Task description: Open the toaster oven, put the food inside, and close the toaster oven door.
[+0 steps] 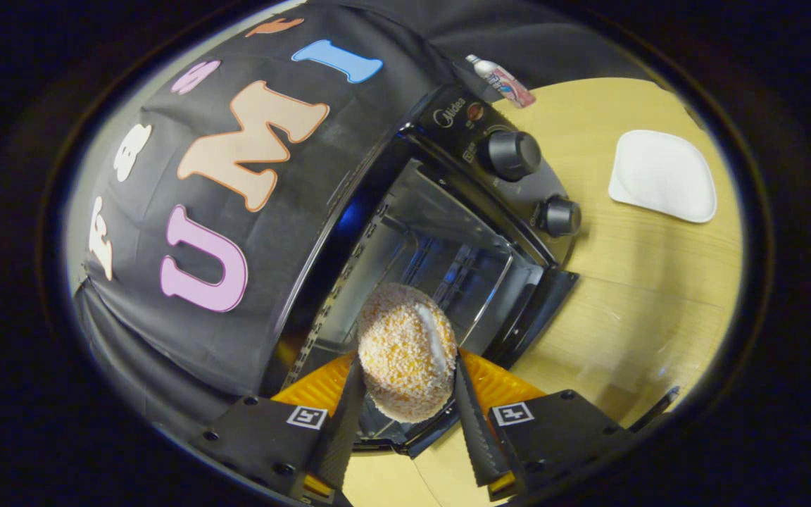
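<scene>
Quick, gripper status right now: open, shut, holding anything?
Gripper: shut on the crumb-coated food ball, one finger pressing each side, held in front of the open toaster oven.

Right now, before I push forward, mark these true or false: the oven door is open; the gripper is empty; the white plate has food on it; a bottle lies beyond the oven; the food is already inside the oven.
1. The toaster oven door is open. True.
2. The gripper is empty. False: its fingers are shut on a crumb-coated bun.
3. The white plate has food on it. False: it is bare.
4. A bottle lies beyond the oven. True.
5. The food is already inside the oven. False: the bun is held at the opening, ahead of the cavity.
</scene>
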The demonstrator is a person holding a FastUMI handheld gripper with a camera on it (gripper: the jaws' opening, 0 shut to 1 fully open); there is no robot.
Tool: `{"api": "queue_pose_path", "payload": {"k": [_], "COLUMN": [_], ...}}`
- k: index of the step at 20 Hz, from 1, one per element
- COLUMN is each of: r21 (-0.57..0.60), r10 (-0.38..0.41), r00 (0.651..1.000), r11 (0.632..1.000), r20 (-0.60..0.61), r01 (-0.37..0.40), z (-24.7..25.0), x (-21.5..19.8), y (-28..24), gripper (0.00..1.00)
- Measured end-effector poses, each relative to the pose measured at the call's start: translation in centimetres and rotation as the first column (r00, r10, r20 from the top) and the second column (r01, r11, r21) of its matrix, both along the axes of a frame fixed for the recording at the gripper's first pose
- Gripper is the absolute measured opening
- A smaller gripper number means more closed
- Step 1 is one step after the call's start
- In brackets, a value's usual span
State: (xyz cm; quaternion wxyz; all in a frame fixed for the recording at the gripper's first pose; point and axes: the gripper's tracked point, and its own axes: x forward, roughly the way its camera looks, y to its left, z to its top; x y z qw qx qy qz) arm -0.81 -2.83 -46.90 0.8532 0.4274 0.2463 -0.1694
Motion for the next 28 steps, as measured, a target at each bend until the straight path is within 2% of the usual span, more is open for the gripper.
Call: {"api": "queue_pose_path", "payload": {"k": [7,15,24,28], "r21": [0.016,-0.007,-0.047,-0.103], "r10": [-0.006,-0.008,0.046,0.088], "r00": [1.0,1.0,0.999,0.995], "r11": [1.0,1.0,0.998,0.991], "r20": [-0.004,0.008,0.028,0.045], "r01": [0.006,0.009,-0.045,-0.083], "z": [-0.9,0.2,2.4,4.4], "x": [0.9,0.0,-3.2,-5.3], "y": [0.0,-0.6,0.1,-0.1], "gripper": [0.7,1.0,0.99,0.99]}}
